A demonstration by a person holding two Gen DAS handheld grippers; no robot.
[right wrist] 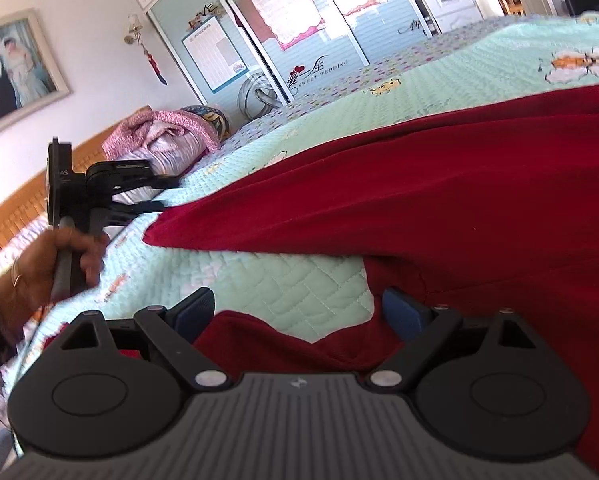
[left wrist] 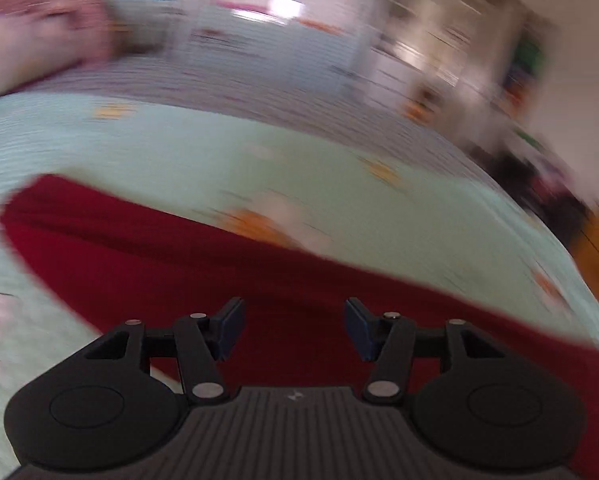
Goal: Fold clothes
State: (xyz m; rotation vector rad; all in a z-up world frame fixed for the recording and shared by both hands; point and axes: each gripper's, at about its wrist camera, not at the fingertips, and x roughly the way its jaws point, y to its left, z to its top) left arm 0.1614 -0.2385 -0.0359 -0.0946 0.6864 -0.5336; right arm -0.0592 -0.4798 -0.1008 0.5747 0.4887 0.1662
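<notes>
Right gripper nearest the lens: fingers spread wide, blue pads apart, clasping nothing. A fold of the red garment lies between and under them, with a patch of mint quilted bedspread showing in the gap.

Right wrist view, sharp — it alone shows the room: the left gripper at 9 o'clock, held by a hand, its fingers reaching toward the garment's pointed corner at about 9 o'clock of centre. From that side angle I cannot tell whether they touch the cloth. Behind it, a pink bundle of bedding against a wooden headboard; a framed photo at 10 o'clock; a wardrobe with glass doors at 12.

Left wrist view, heavily motion-blurred — left gripper fingers released, a clear gap between the pads, red cloth below and ahead. Room detail unreadable here; a pink smear at 10 o'clock.

Garment: spread flat on the bed. In the right view its long axis runs from 9 o'clock to 3 o'clock, tapering to the corner at 9 and widening toward 3 to 5. In the left view its far edge slants from 9 down to 4 o'clock.
</notes>
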